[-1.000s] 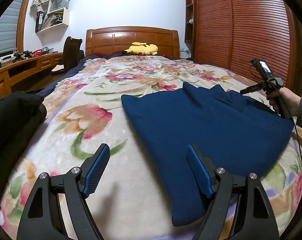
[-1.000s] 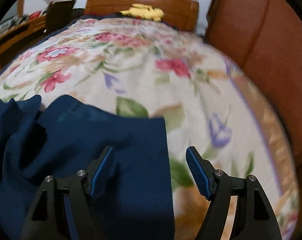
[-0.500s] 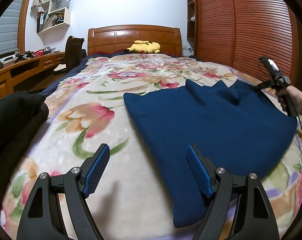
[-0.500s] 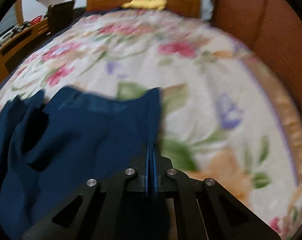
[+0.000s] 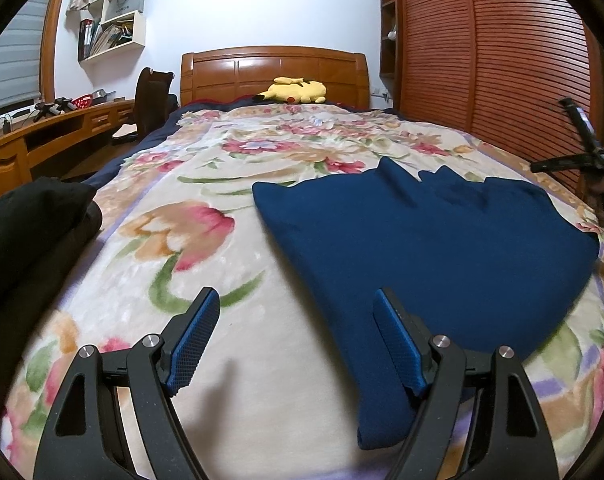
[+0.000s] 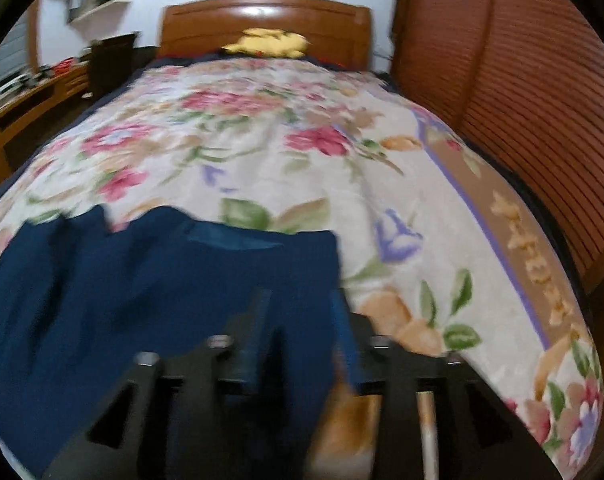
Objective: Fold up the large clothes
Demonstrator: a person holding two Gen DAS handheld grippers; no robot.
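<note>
A dark blue garment lies spread flat on the floral blanket of the bed, its near corner reaching the foot end. My left gripper hovers open just above the blanket at that near left edge, its right finger over the cloth and nothing between the pads. In the blurred right wrist view the right gripper sits over the garment's right edge. Its jaws are opening, with the cloth's edge lying between them and the pads apart from it.
A pile of black clothes sits at the bed's left side. A yellow plush toy lies by the wooden headboard. Slatted wardrobe doors run along the right, a desk and chair along the left.
The right gripper shut on the garment's right edge half a second ago, then drew back towards the foot of the bed and parted its jaws. The left gripper stayed where it was.
</note>
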